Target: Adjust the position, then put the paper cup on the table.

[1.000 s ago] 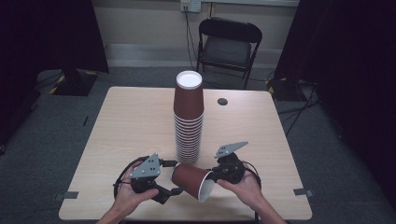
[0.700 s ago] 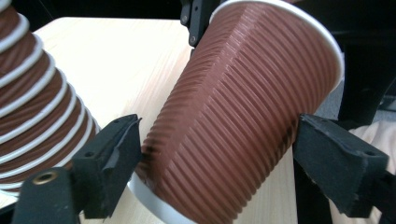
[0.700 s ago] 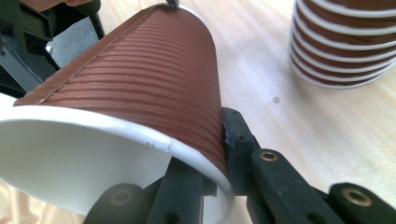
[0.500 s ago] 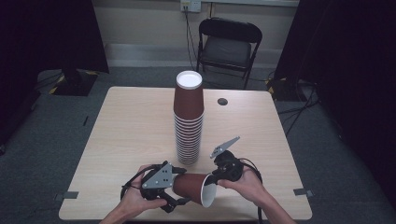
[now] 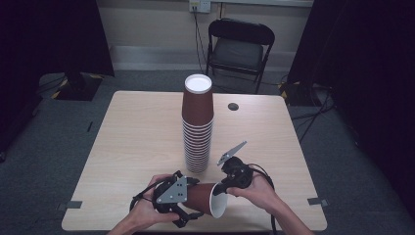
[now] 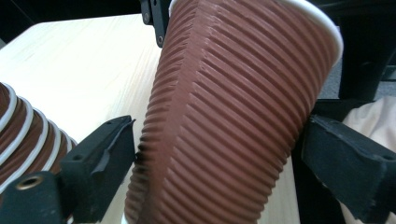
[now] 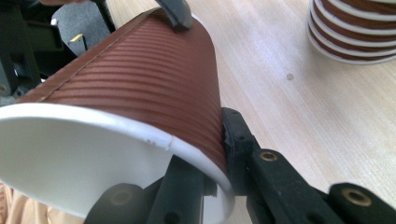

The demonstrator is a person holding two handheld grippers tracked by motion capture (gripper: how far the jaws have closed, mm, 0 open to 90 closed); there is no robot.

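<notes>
Pale wood-grain table (image 5: 137, 147) fills the middle of a dim room with dark curtains on both sides, and the action sits at its near edge, around six o'clock. Nearest of all, a single brown ribbed paper cup (image 5: 208, 198) lies on its side above the tabletop, white rim pointing toward four o'clock, shared between both tools. On the left, the left gripper (image 5: 183, 205) straddles the cup's narrow base end; in the left gripper view its jaws stand on either side of the ribbed wall (image 6: 233, 112), the left one touching where the wall dents slightly, the right one seemingly just clear, so it reads as a loose hold rather than a firm clamp. On the right, the right gripper (image 5: 222, 188) pinches the rim: in the right gripper view one jaw lies inside the white mouth (image 7: 70, 158) and the other presses outside the wall, closed on the lip. Held at opposite ends like this, the cup is probably being steadied or pulled apart from another nested inside, though I cannot tell if a second cup is there. Beyond it, toward twelve o'clock, a tall stack of cups (image 5: 197, 127) stands upside down at the table's centre. Farther off, a small dark disc (image 5: 233, 106) lies at one o'clock, and behind the table stands a black folding chair (image 5: 240, 49).
</notes>
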